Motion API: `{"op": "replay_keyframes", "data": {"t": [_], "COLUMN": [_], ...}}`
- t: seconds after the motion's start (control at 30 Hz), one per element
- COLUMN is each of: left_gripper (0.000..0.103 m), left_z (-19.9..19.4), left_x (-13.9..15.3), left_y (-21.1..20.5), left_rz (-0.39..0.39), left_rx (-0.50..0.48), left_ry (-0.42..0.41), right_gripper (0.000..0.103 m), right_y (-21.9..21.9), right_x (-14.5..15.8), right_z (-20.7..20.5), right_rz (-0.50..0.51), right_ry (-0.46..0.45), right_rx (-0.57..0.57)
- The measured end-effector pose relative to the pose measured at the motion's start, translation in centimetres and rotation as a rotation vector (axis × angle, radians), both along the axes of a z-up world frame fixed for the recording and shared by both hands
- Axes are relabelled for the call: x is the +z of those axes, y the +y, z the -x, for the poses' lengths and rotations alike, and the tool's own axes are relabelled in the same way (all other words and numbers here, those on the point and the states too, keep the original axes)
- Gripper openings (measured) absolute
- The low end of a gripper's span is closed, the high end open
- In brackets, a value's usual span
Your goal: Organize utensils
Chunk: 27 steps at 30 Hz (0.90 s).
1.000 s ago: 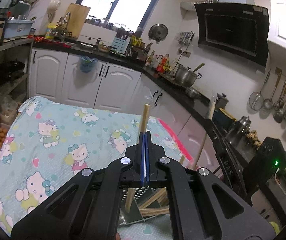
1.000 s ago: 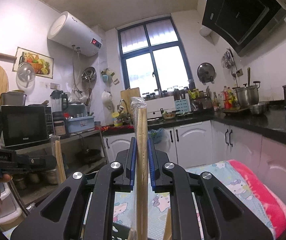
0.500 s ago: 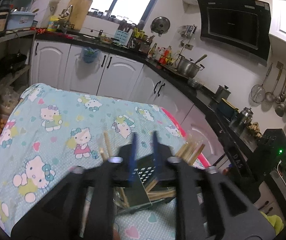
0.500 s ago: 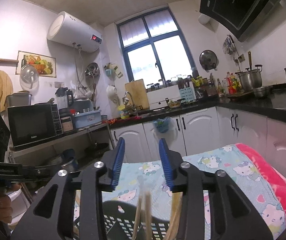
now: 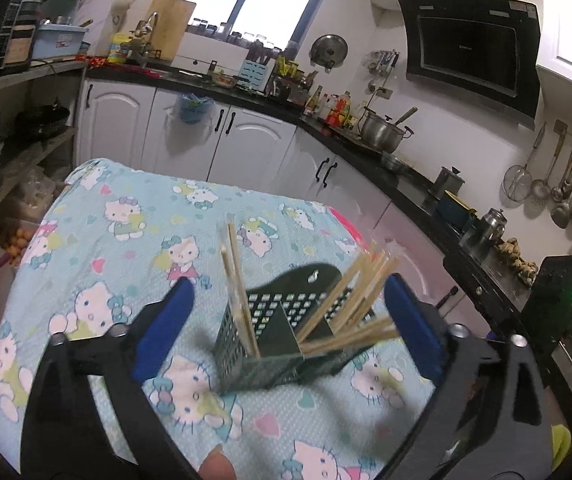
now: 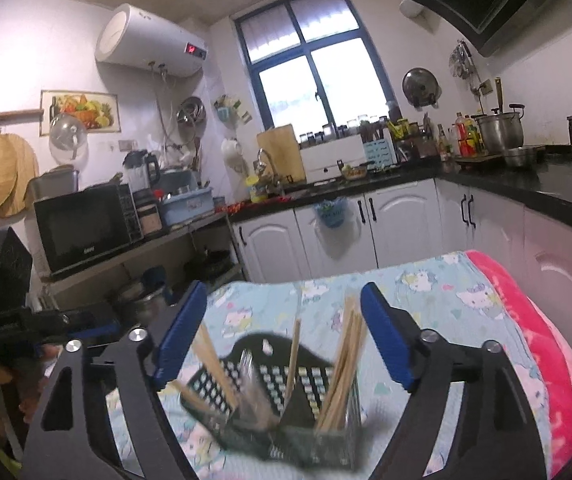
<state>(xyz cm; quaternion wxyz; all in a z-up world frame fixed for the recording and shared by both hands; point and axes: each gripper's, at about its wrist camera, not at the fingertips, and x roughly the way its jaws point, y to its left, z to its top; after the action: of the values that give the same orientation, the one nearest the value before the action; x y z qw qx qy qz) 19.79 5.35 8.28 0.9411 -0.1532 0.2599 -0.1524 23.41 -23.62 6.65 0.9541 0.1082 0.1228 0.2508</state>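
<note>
In your left wrist view, your left gripper (image 5: 286, 320) has its jaws opening wide with nothing pinched, the dark perforated caddy (image 5: 273, 344) just ahead between the fingers. Drift lower and a finger could clip the leaning chopsticks (image 5: 346, 300) or tip the caddy on the cartoon-print cloth (image 5: 125, 232). Its left compartment holds a few upright sticks, its right a splayed bundle. In your right wrist view, your right gripper (image 6: 281, 344) is likewise opening and empty above the caddy, which stands on the table; chopsticks fill both ends and something metallic, blurred, sits mid-caddy.
</note>
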Motion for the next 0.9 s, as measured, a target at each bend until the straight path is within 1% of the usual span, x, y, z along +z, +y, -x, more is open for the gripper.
{"op": "replay_keyframes", "data": {"t": [0.23, 0.33, 0.5, 0.63, 0.73, 0.8, 0.9], "left_gripper": [0.092, 0.092, 0.092, 0.092, 0.092, 0.092, 0.092], "left_z": [2.5, 3.2, 4.4, 5.4, 6.1, 6.6, 7.5], "left_x": [-1.2, -2.1, -4.2, -5.5, -6.6, -7.2, -8.2], "left_y": [-0.5, -0.9, -1.5, -1.7, -1.8, -1.8, -1.8], "left_rz": [-0.032, -0.050, -0.072, -0.079, -0.104, -0.106, -0.116], "left_rx": [0.012, 0.022, 0.046, 0.071, 0.085, 0.094, 0.106], "left_ry": [0.024, 0.038, 0.072, 0.082, 0.093, 0.099, 0.092], "right_gripper": [0.090, 0.094, 0.096, 0.096, 0.096, 0.096, 0.096], "right_y": [0.1, 0.5, 1.3, 1.7, 2.0, 2.3, 2.7], "right_x": [-0.8, -1.3, -2.3, -3.3, -4.4, -5.1, -6.2], "right_z": [3.4, 4.8, 6.8, 7.6, 8.2, 8.6, 9.2], "right_rz": [0.050, 0.095, 0.182, 0.217, 0.248, 0.277, 0.303], "right_ry": [0.066, 0.086, 0.103, 0.130, 0.143, 0.146, 0.153], "right_rx": [0.014, 0.011, 0.005, 0.003, -0.002, -0.004, -0.010]}}
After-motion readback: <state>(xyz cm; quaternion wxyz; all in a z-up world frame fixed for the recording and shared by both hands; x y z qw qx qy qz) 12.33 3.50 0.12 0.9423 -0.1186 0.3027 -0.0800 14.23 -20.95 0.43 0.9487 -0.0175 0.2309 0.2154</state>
